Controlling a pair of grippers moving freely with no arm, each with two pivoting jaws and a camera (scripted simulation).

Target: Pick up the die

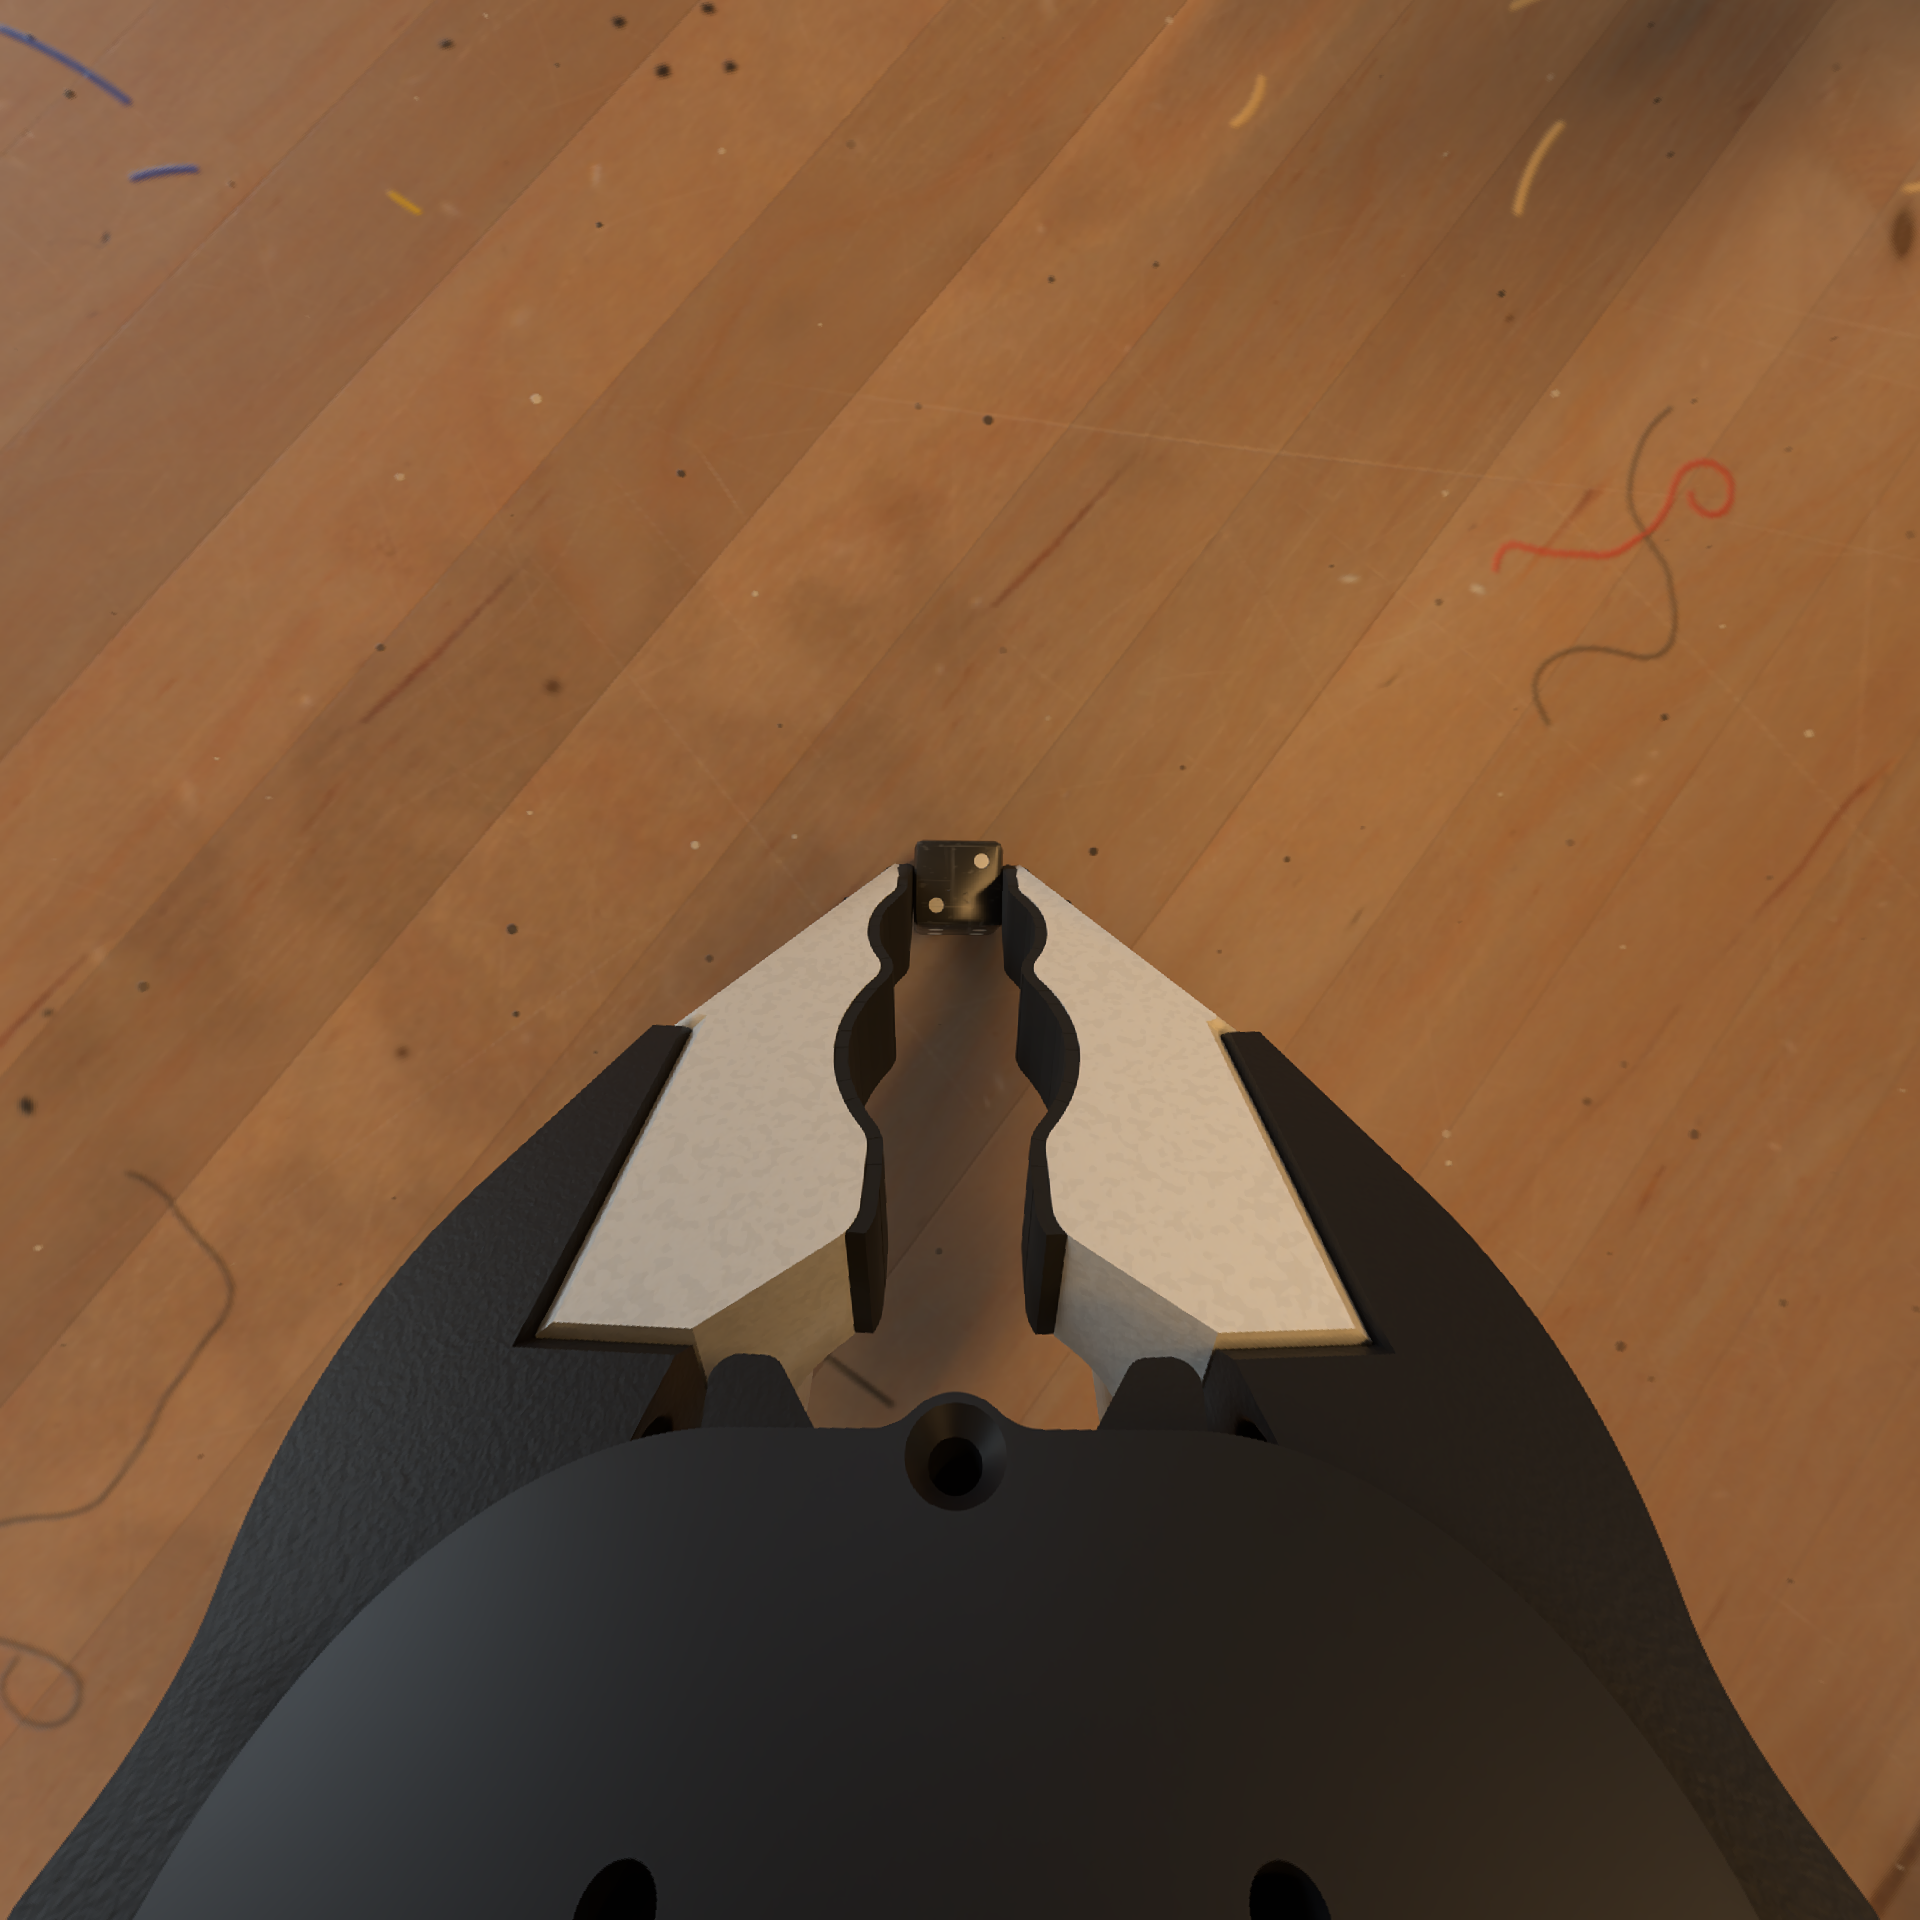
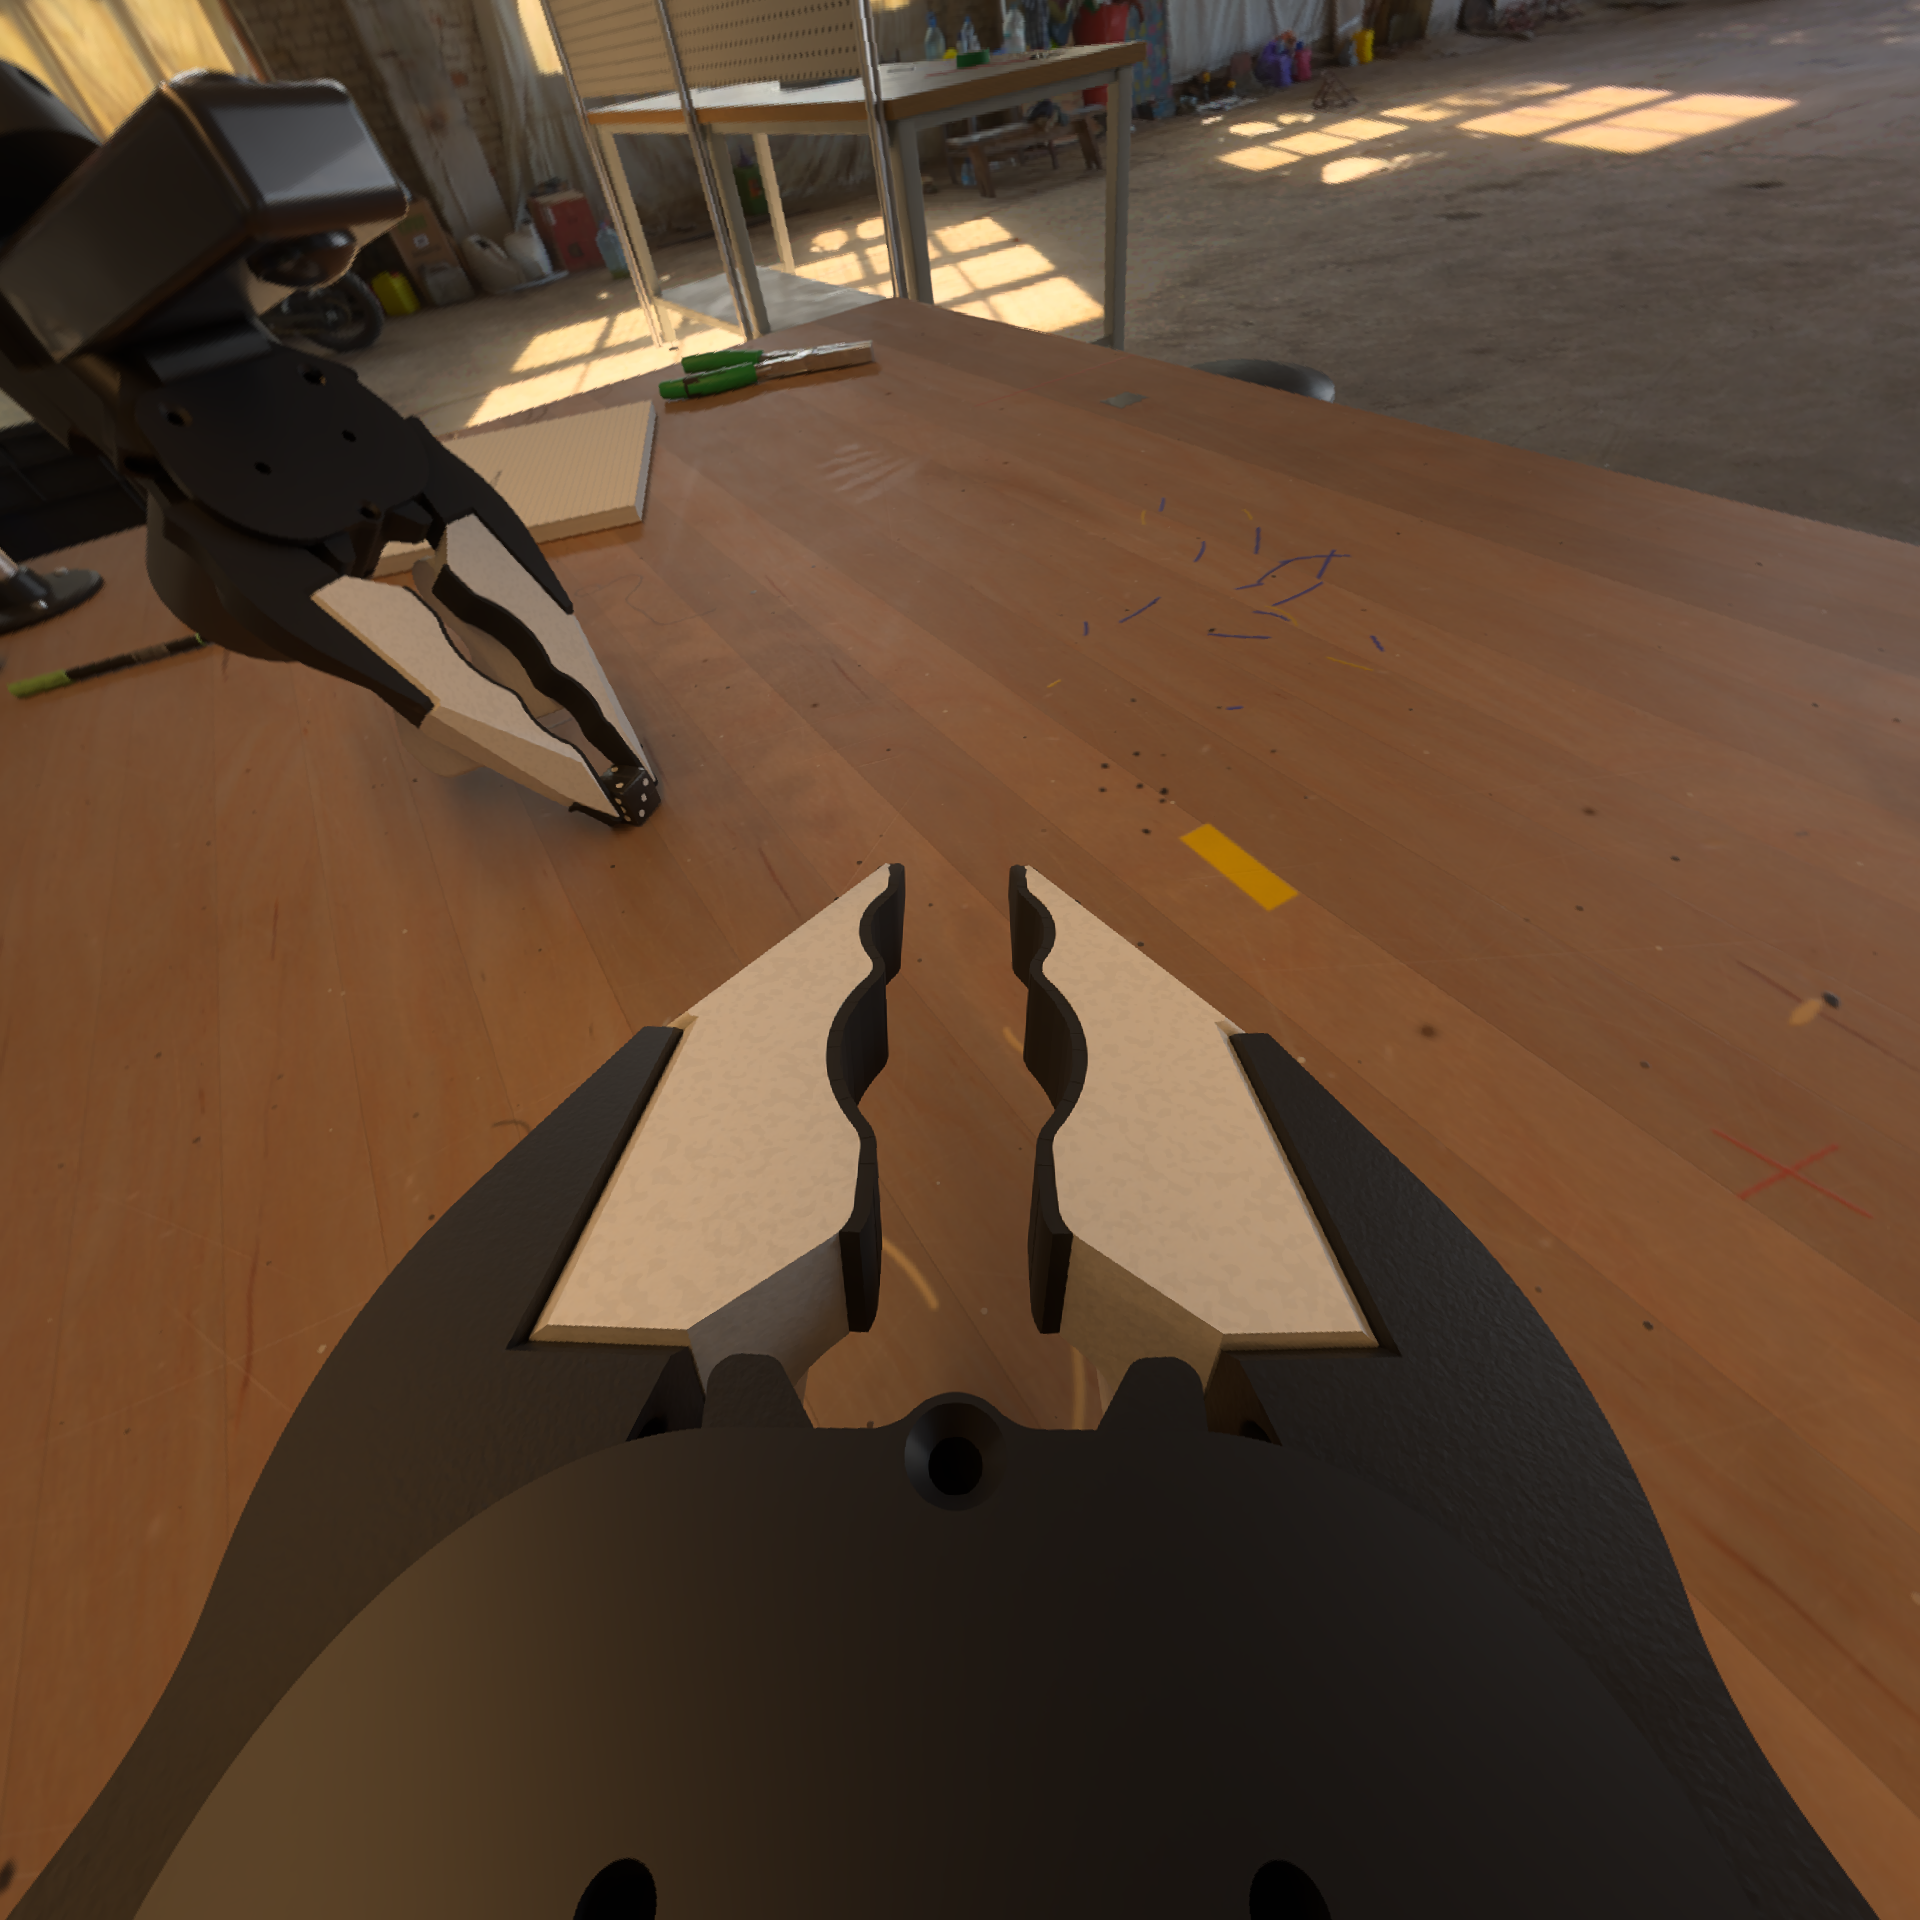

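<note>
The die (image 1: pixel 957 886) is a small black cube with pale pips, and its top face shows two pips. My left gripper (image 1: pixel 957 896) is shut on it, the two fingertips pressing its sides, at the wooden table top (image 1: pixel 727 520). In the right wrist view the left gripper (image 2: pixel 621 795) slants down from the upper left with the die (image 2: pixel 634 798) between its tips, touching or just above the wood. My right gripper (image 2: pixel 956 883) is open and empty, hovering over the table to the right of and nearer than the die.
A thin pale board (image 2: pixel 566 473) lies on the table behind the left gripper. Green markers (image 2: pixel 764 369) lie at the far edge and another marker (image 2: pixel 104 665) at the left. A yellow tape strip (image 2: pixel 1238 865) and scattered thread scraps (image 1: pixel 1621 540) mark the wood.
</note>
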